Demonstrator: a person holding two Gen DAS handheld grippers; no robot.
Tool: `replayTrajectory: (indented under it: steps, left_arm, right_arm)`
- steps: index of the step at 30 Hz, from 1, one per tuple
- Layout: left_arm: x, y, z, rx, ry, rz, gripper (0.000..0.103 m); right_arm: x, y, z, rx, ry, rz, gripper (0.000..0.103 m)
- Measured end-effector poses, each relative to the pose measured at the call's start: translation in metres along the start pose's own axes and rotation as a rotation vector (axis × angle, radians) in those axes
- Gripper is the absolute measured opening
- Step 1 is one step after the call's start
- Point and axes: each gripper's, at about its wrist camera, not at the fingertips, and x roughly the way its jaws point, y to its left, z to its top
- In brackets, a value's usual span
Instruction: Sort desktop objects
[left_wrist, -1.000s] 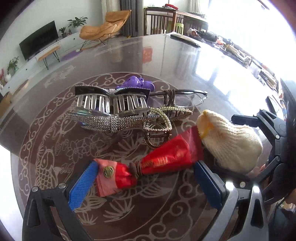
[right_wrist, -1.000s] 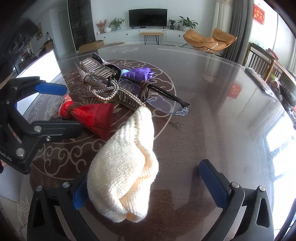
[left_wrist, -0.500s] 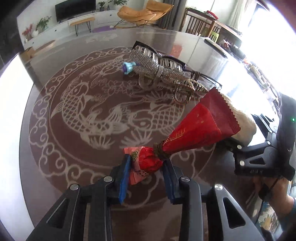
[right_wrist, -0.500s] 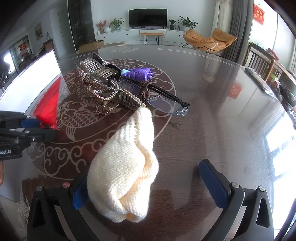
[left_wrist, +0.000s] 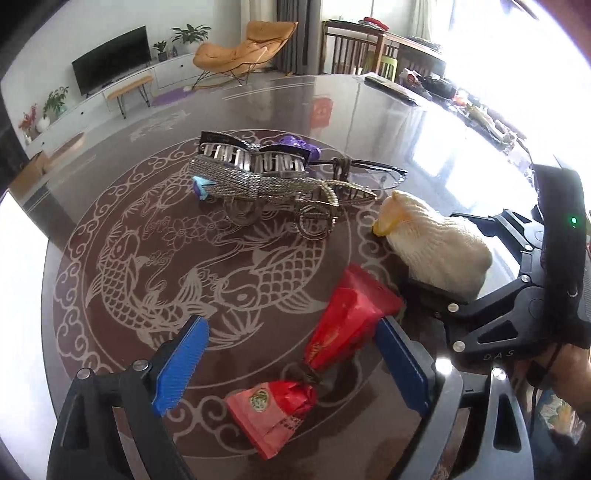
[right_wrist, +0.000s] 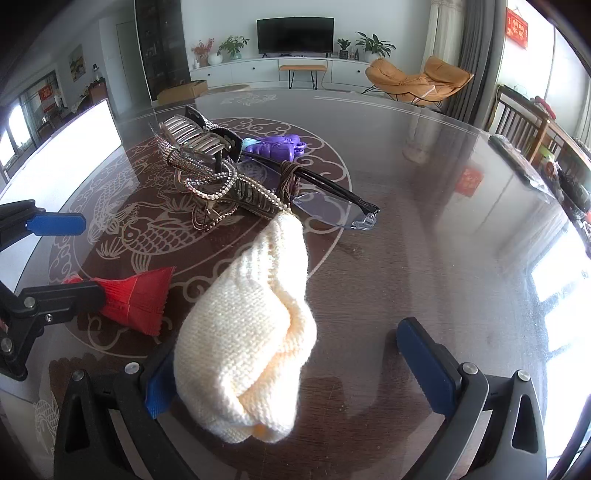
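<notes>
The left tongs (left_wrist: 291, 373) are opening, and their 2 blue pads stand wide apart. The red packet (left_wrist: 325, 354) lies flat on the tabletop (left_wrist: 388, 122) between them. Its wide end touches the right pad, but neither pad squeezes it. A brown band ties the packet in the middle.

The right tongs (right_wrist: 295, 373) are wide apart too. A cream knit sock (right_wrist: 251, 332) lies on the tabletop between them and leans on the left pad. The other pad is well away from it, so nothing is gripped. A hand (left_wrist: 561, 373) holds these tongs at the edge of the left wrist view.

Past the sock sits a pile of things near the middle of the tabletop. There are shiny hair clips (left_wrist: 258, 173) with sparkly stones and metal teeth. A pair of glasses (right_wrist: 328, 206) lies beside them, with a brown band wound around 1 arm. A purple toy (right_wrist: 277, 147) sits just behind the clips. The tabletop is dark and glossy with a pale fish pattern.
</notes>
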Motion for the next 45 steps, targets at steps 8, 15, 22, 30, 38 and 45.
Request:
replayTrajectory:
  steps: [8, 15, 22, 30, 38, 45]
  left_arm:
    - [0.007, -0.008, -0.009, 0.115, 0.041, -0.060, 0.079]
    - [0.009, 0.014, -0.014, -0.109, 0.003, 0.115, 0.023]
    - [-0.006, 0.063, -0.045, -0.414, -0.101, 0.226, 0.023]
    - [0.005, 0.052, -0.047, -0.368, -0.085, 0.405, 0.103]
    - [0.004, 0.063, -0.055, -0.434, -0.092, 0.349, 0.103]
    - [0.004, 0.062, -0.055, -0.435, -0.092, 0.349, 0.103]
  right_arm:
    - [0.000, 0.000, 0.000, 0.000, 0.000, 0.000, 0.103]
    - [0.000, 0.000, 0.000, 0.000, 0.000, 0.000, 0.103]
    - [0.000, 0.000, 0.000, 0.000, 0.000, 0.000, 0.103]
    - [0.000, 0.000, 0.000, 0.001, 0.000, -0.001, 0.103]
    - [0.001, 0.000, 0.000, 0.001, -0.001, -0.002, 0.103]
    - [0.001, 0.000, 0.000, 0.001, -0.001, -0.002, 0.103]
